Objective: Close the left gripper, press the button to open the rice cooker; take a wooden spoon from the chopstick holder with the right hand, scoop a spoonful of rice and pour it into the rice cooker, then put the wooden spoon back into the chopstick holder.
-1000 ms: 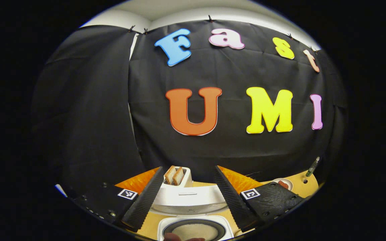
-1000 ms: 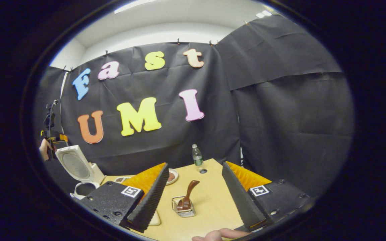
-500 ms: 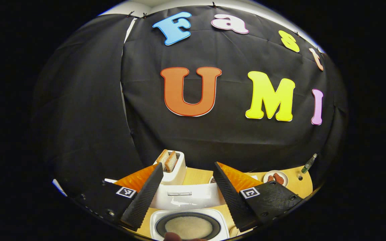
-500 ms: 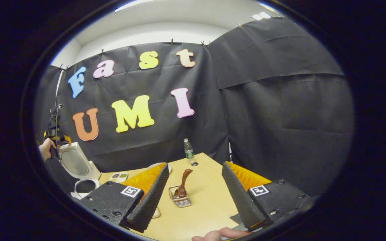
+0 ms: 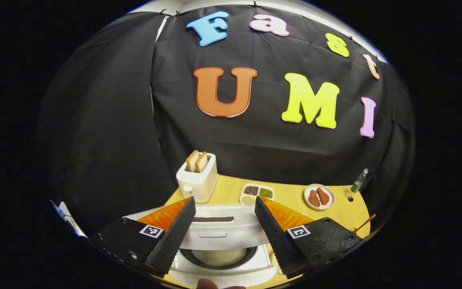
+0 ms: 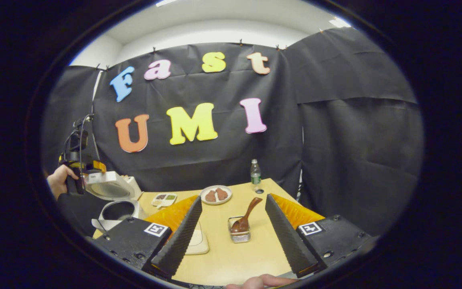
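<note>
My right gripper [image 6: 231, 233] gapes empty just before the chopstick holder [image 6: 239, 232]; its wooden spoon [image 6: 245, 218] looks light, stiff (grab the upper handle)

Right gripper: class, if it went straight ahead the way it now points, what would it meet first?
Most likely the wooden spoon standing in the chopstick holder, which lies between the open right gripper fingers' line; depth is uncertain, and the table before it looks free.
</note>
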Demonstrator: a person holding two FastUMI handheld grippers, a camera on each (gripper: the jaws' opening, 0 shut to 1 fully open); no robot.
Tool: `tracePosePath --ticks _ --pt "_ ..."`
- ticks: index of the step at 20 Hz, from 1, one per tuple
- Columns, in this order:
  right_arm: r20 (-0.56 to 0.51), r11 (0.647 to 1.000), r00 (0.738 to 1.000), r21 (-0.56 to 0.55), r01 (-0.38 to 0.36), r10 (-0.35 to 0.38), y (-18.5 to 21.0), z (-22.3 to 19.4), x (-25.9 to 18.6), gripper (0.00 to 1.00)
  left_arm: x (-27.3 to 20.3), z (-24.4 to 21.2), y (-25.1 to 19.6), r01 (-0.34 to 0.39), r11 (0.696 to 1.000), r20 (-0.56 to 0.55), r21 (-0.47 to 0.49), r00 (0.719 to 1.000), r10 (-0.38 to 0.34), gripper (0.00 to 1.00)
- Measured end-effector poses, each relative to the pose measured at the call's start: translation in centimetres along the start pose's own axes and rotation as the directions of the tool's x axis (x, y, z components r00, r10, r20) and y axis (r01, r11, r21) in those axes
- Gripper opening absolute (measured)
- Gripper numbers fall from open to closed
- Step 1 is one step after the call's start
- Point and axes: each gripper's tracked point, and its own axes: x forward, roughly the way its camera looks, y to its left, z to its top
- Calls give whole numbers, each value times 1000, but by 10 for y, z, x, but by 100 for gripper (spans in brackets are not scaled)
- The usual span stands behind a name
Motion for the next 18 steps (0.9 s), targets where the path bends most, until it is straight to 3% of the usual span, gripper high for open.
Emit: tracePosePath --ticks 5,8,10,12,18 --pt "-45 996 996 -18 -83 82 30 -13 -5 100 -14 -84 -1 13 999 -136 -36 990 -18 95" --pt "-59 995 994 -49 -92 89 34 -16 -13 100 -13 -116 2 16 998 -190 -68 981 -29 96" --pt "-66 995 995 -51 -83 79 32 -19 -16 100 -9 -129 3 12 995 -226 -102 974 -35 100" --pt "-76 997 995 -36 -68 65 29 -23 -17 100 -9 -138 1 4 992 -259 -122 965 -36 96" --pt "-73 999 996 4 -45 46 26 -23 -12 100 -6 -154 2 -14 998 -298 -65 954 -6 96"
